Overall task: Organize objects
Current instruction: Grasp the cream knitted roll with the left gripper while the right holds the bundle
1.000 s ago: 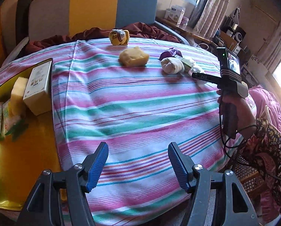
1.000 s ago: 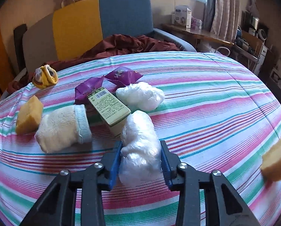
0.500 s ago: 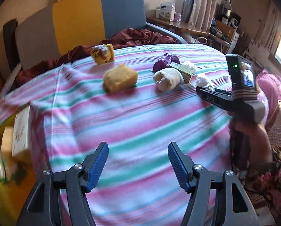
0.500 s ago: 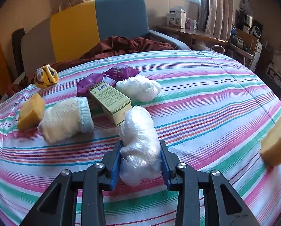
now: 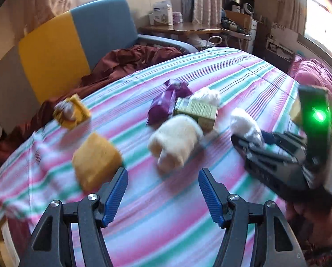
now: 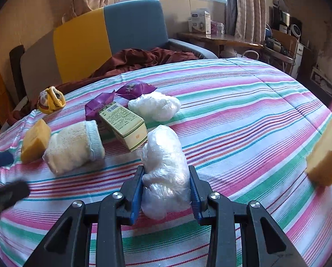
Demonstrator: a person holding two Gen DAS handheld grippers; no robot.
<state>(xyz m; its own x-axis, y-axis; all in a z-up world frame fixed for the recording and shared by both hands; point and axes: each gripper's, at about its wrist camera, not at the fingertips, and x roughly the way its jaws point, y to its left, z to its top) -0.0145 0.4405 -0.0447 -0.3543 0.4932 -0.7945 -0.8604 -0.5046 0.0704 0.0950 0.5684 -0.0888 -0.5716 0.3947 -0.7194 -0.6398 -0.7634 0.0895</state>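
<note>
While clamped by R gripper (image 6: 166, 191), plastic-wrapped bundle (image 6: 163, 169), white, crinkly

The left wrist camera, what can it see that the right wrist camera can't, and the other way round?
Only the left wrist view shows the open, empty left gripper and the right gripper's black body from the side. Only the right wrist view shows the right gripper shut on a clear plastic bundle, plus a yellow sponge at the far right. Both show the striped cloth, the cream sock, the green box, the purple wrapper and another yellow sponge.
</note>
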